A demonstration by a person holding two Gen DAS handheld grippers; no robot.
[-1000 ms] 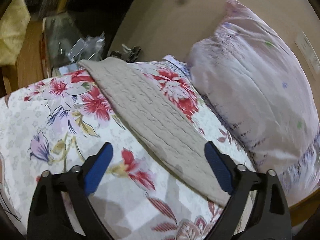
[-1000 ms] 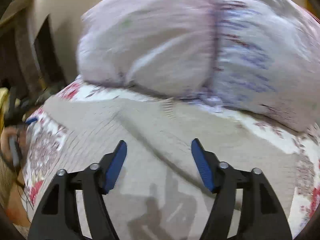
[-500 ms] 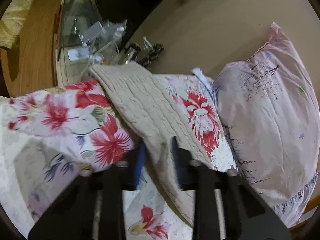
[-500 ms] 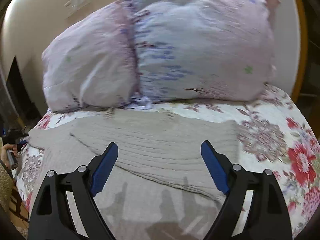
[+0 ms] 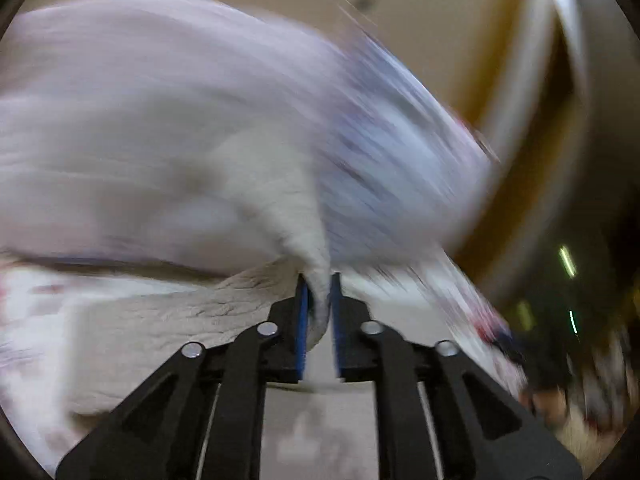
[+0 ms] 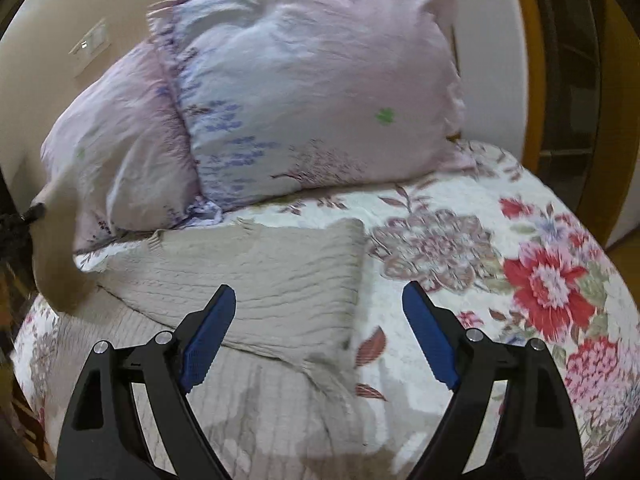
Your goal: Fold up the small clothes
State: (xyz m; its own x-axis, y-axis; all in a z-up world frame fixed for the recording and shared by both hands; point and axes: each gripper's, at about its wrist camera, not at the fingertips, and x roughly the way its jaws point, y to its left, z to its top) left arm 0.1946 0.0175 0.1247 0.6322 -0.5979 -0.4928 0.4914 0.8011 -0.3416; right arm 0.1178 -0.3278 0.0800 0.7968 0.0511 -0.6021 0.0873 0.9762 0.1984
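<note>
A beige cable-knit garment point(image 6: 256, 280) lies on the floral bedspread point(image 6: 460, 208), one part folded over the rest. My left gripper point(image 5: 318, 296) is shut on a bunched end of this garment point(image 5: 296, 216) and holds it lifted; that view is heavily blurred. In the right wrist view the lifted end point(image 6: 56, 248) hangs at the far left. My right gripper point(image 6: 320, 328) is open and empty, just above the near right corner of the folded part.
Two pale pink pillows point(image 6: 304, 92) lean against the wall at the head of the bed. A wooden door frame point(image 6: 528, 80) stands at the right. The bed's right side point(image 6: 560, 280) bears only the bedspread.
My left gripper has shut on the garment's end and swung it up and across, fast enough to blur the view. One part now lies folded over. My right gripper stayed open and shifted slightly right.
</note>
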